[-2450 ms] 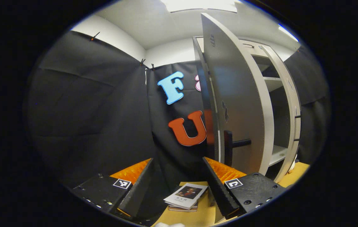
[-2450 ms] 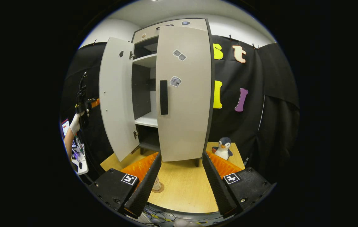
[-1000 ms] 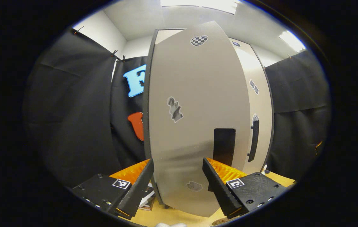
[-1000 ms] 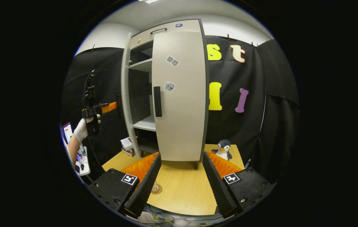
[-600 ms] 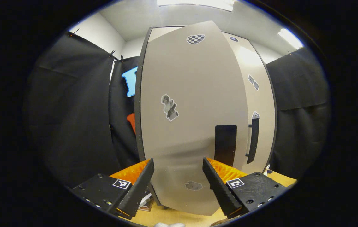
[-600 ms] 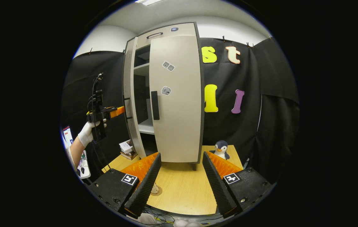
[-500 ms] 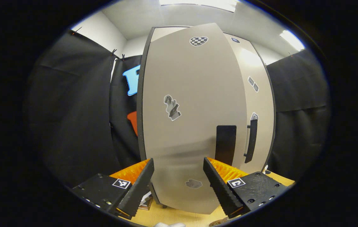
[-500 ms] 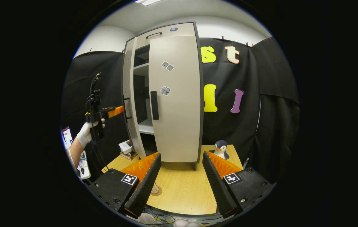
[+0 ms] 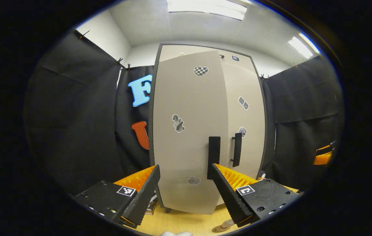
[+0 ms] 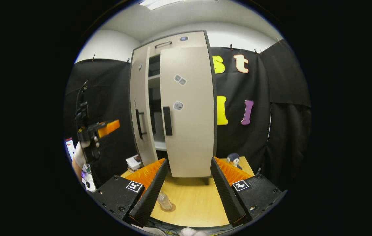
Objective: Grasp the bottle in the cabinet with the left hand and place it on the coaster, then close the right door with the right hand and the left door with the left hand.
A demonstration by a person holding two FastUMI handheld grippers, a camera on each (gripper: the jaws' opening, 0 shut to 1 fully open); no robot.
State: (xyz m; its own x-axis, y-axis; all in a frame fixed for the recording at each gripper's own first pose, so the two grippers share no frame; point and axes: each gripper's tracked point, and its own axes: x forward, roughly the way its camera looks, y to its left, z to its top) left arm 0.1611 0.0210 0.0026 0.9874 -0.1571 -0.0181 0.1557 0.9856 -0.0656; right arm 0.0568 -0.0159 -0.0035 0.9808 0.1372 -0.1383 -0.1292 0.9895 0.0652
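Observation:
The grey cabinet's right door (image 10: 189,111) is flat shut. The left door (image 10: 139,108) stands slightly ajar, with a narrow dark gap and a strip of shelf between the doors. In the left gripper view the left door (image 9: 186,131) faces me a short way off, beside the right door (image 9: 245,114). My left gripper (image 9: 184,186) is open and empty, and it is also seen held by a gloved hand (image 10: 81,154) left of the cabinet. The clear bottle (image 10: 164,200) stands on the round coaster (image 10: 170,207). My right gripper (image 10: 186,186) is open and empty above the table.
A plush penguin (image 10: 235,159) sits on the wooden table (image 10: 192,203) at the cabinet's right foot. A stack of books (image 10: 135,162) lies at its left foot. Black handles (image 9: 214,154) stick out from both doors. Black cloth walls close in both sides.
The left door has swung from wide open to almost shut. The left gripper has drawn back from the door. The right gripper's view has shifted slightly, bringing the bottle into sight.

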